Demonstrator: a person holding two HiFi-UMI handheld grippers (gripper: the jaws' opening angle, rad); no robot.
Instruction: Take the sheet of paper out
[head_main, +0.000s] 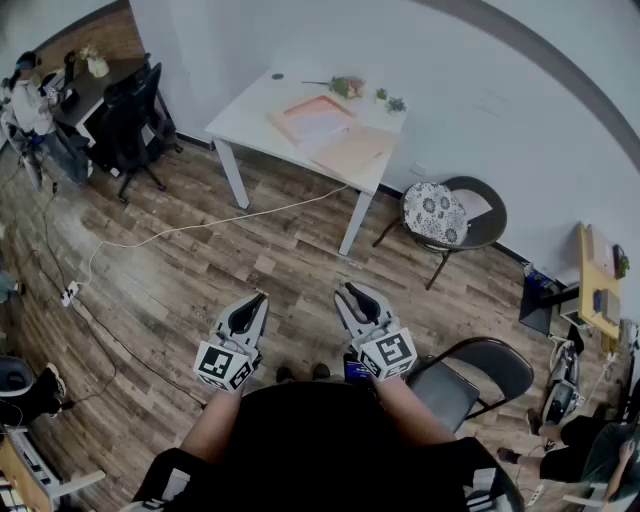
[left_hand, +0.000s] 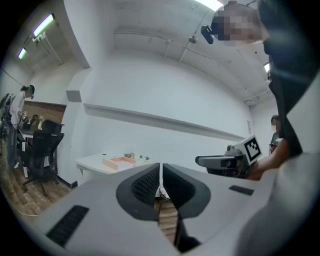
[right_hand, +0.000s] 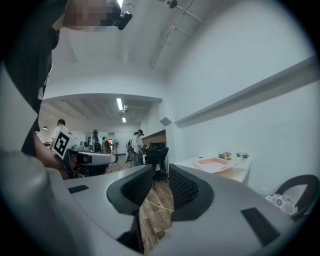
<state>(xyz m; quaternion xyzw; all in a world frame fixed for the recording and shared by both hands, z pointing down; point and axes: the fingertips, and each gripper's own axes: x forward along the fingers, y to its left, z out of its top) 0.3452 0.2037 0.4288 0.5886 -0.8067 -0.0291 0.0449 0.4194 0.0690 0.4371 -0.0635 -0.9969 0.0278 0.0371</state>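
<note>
A shallow orange tray with a pale sheet of paper in it lies on the white table across the room. The same tray shows far off in the left gripper view, and the tray also appears in the right gripper view. I stand well back from the table and hold both grippers level over the wooden floor. My left gripper has its jaws together with nothing between them. On my right gripper the jaws stand apart, and the gap holds nothing.
A brown sheet and small plants share the table. A chair with a patterned cushion stands right of it, and a dark folding chair is at my right side. A white cable crosses the floor. Black office chairs and people are at the left.
</note>
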